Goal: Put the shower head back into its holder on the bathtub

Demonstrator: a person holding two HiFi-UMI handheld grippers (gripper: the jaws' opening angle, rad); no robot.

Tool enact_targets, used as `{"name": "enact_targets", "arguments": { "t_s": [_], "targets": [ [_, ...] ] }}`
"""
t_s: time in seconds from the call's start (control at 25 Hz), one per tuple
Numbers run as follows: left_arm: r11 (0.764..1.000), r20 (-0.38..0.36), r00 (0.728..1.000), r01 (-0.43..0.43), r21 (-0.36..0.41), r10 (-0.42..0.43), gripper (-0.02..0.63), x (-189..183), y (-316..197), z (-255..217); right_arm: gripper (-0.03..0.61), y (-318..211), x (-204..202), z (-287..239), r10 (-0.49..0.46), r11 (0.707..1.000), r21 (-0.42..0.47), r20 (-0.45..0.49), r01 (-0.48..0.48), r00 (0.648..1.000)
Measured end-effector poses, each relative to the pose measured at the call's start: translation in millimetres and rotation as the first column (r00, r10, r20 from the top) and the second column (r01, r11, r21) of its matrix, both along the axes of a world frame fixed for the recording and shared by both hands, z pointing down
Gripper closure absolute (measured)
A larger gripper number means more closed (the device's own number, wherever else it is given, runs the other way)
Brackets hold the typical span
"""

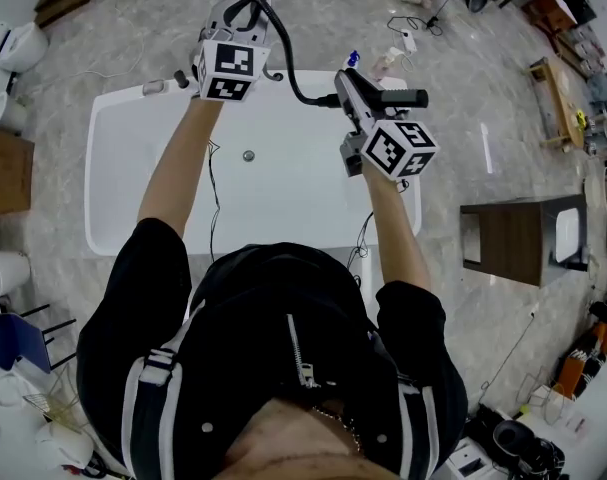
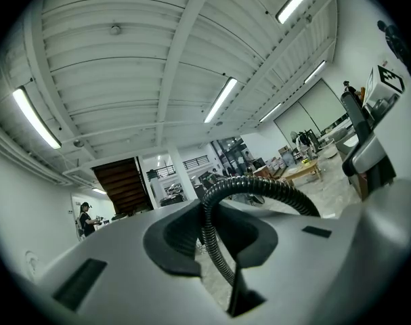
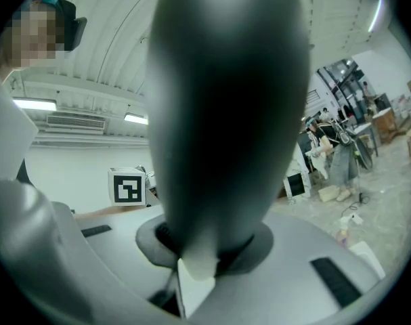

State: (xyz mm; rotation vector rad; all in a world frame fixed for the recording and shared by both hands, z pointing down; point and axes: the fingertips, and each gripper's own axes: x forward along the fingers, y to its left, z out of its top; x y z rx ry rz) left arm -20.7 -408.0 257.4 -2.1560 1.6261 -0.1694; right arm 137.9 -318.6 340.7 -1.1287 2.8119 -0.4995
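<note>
Grippers number two, one in each of the person's hands, both raised over the single white bathtub. The left gripper, at 11 o'clock in the head view, has its jaws pinched on the one black ribbed hose, which rises between the pads and arches off toward 3 o'clock. The right gripper, at 1 o'clock in the head view, has its jaws clamped around the one dark shower head. It fills the middle of the right gripper view and stands up from the pads toward 12 o'clock. The shower head is held in the air above the tub's far right part. One round drain marks the tub floor. Two small fittings sit on the far rim, at 10 o'clock from the drain. One wooden cabinet stands on the floor at 3 o'clock.
</note>
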Motion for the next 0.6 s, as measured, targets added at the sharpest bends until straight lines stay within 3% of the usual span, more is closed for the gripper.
{"name": "enact_targets", "arguments": {
  "t_s": [0.6],
  "targets": [
    [0.993, -0.018, 1.000, -0.026, -0.112, 0.024, 0.535, 6, -14, 54, 0.500, -2, 13, 20, 0.040, 0.998, -0.040, -0.026, -0.041, 0.999]
  ]
}}
